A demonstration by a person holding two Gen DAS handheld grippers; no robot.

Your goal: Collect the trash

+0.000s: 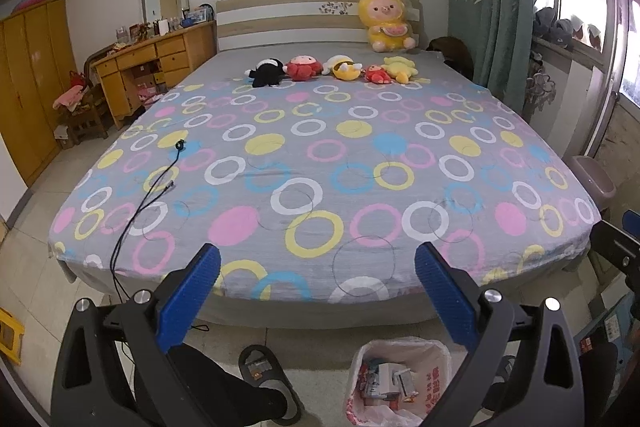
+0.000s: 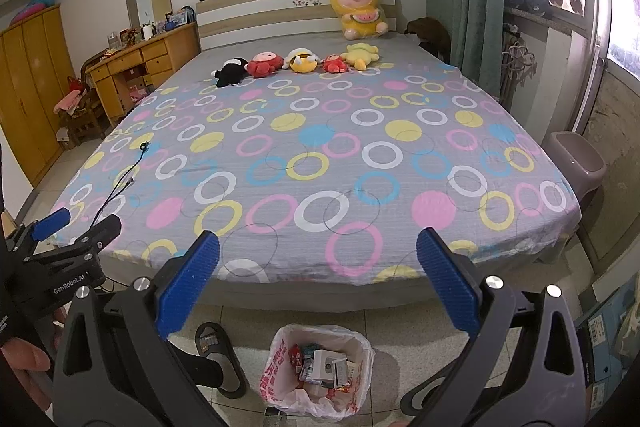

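Left gripper (image 1: pixel 316 259) spread wide, nothing between its blue pads (image 1: pixel 192 299), hovering over the floor at the foot of the bed (image 1: pixel 320 155). Right gripper (image 2: pixel 318 247) likewise spread wide and empty, also off the foot of the bed; its tip shows in the left view at the far right edge.

Trash bin (image 2: pixel 320 371) sits on the tiled floor just off the foot of the bed, below and between the right gripper's fingers. Lined with a white plastic bag with red print, already holding trash (image 2: pixel 324 367): small boxes, wrappers, paper bits. In the left view the same bin (image 1: pixel 400 379) sits under the right-hand finger.

Slippered foot (image 2: pixel 214 359) in a dark sock stands just beside the bin, toward the bed's foot edge. A hand (image 2: pixel 20 359) shows at the lower left edge of the right view, under the left gripper body.

Bed sheet is grey with coloured rings and dots. Black cable (image 1: pixel 148 195) lies on the bed near its left edge and drops over the foot end. Row of small plush toys (image 1: pixel 332 69) lies near the headboard, big yellow plush (image 1: pixel 386 21) leaning against it. Purple lidded bin (image 2: pixel 578 159) beside the bed's window side. Wooden desk (image 1: pixel 156 67) and wardrobe (image 1: pixel 28 83) beyond the bed's other side.
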